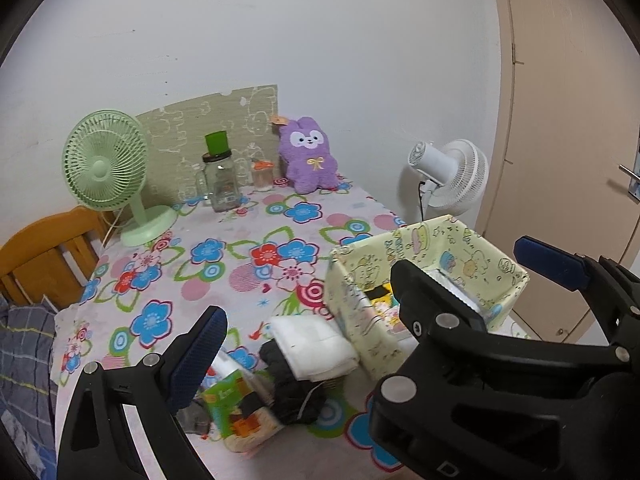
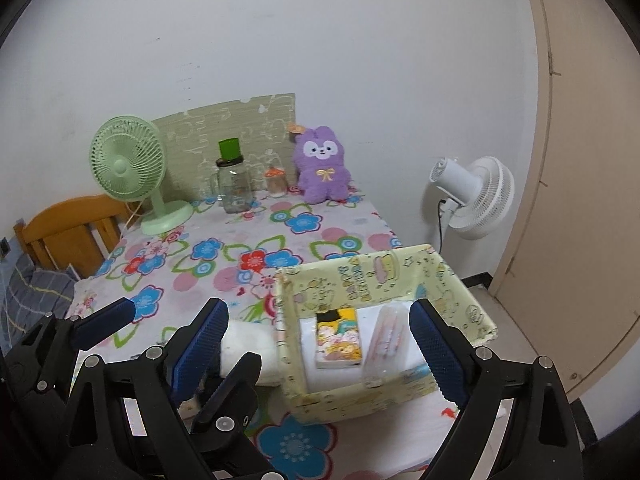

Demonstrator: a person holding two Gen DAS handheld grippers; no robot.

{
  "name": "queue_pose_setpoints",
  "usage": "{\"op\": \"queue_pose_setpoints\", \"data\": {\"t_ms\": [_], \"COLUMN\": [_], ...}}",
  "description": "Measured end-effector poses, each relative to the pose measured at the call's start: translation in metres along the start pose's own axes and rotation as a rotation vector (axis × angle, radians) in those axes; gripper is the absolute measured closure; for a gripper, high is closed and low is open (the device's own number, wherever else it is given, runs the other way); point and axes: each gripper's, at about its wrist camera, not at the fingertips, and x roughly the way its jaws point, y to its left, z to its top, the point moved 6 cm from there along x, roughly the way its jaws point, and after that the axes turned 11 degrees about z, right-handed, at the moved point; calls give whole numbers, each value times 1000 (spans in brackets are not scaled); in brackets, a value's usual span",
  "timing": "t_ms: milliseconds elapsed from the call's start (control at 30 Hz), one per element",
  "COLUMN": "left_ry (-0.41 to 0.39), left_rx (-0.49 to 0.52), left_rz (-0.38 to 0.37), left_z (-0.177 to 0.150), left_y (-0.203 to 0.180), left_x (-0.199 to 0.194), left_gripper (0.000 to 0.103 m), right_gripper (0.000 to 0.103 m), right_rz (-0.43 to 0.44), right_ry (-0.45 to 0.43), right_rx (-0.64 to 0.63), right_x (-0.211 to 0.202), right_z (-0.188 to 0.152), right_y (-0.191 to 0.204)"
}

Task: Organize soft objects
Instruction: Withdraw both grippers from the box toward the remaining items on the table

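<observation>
The pale yellow cartoon-printed storage box (image 2: 384, 344) is seen at the near right corner of the floral-clothed counter (image 2: 248, 256). A yellow cartoon tissue pack (image 2: 338, 338) and a clear wrapped packet (image 2: 386, 340) are held inside it. A folded white cloth (image 1: 316, 346), a black fabric item (image 1: 288, 392) and a green tissue pack (image 1: 236, 404) are grouped just left of the box. The left hand-held gripper (image 1: 372, 284) is held agape, empty; the right hand-held gripper (image 2: 320, 350) is likewise spread above the box.

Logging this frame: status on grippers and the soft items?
Both grippers open, empty: left, right. Folded white cloth and dark fabric outside yellow box. Nothing blocking.
</observation>
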Motion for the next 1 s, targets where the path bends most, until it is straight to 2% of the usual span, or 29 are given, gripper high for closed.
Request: {"op": "queue_pose_setpoints", "data": {"t_ms": [233,667,1000], "left_ry": [-6,2,57], "left_rx": [-5,-38,-79], "left_rz": [30,69,83], "left_z": [-9,-27,-53], "left_y": [22,55,74], "left_x": [-3,-1,16], "left_gripper": [4,4,4], "right_gripper": [9,9,9], "right_rz": [-2,56,99], "right_ry": [-8,1,34], "right_rx": [-16,-53,-75], "right_x": [2,14,31], "right_z": [-5,-16,-35], "right_y": [22,58,77]}}
